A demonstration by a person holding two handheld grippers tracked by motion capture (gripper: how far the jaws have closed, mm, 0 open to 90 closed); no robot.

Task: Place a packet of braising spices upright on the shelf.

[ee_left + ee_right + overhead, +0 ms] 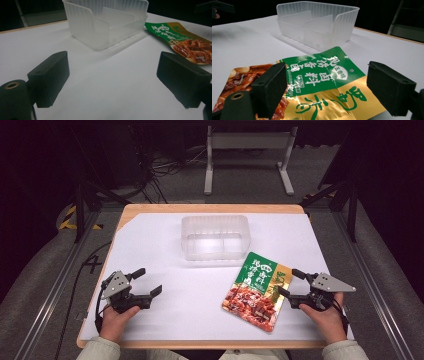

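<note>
A flat food packet (257, 291), green and gold with a picture of browned meat, lies on the white table (165, 245) at the front right. My right gripper (291, 282) stands open at the packet's right edge, its jaws to either side of the gold part of the packet (322, 85). A clear plastic container (215, 237) with an inner divider sits behind, in the middle. My left gripper (147, 280) rests open at the front left, nothing between its jaws. The container (105, 22) and the packet (182, 40) lie ahead of it.
The table's wooden edge (210, 208) runs along the back. Beyond it stand a white frame (247, 155) and cables on the floor. Metal rails (50, 290) flank the table on both sides.
</note>
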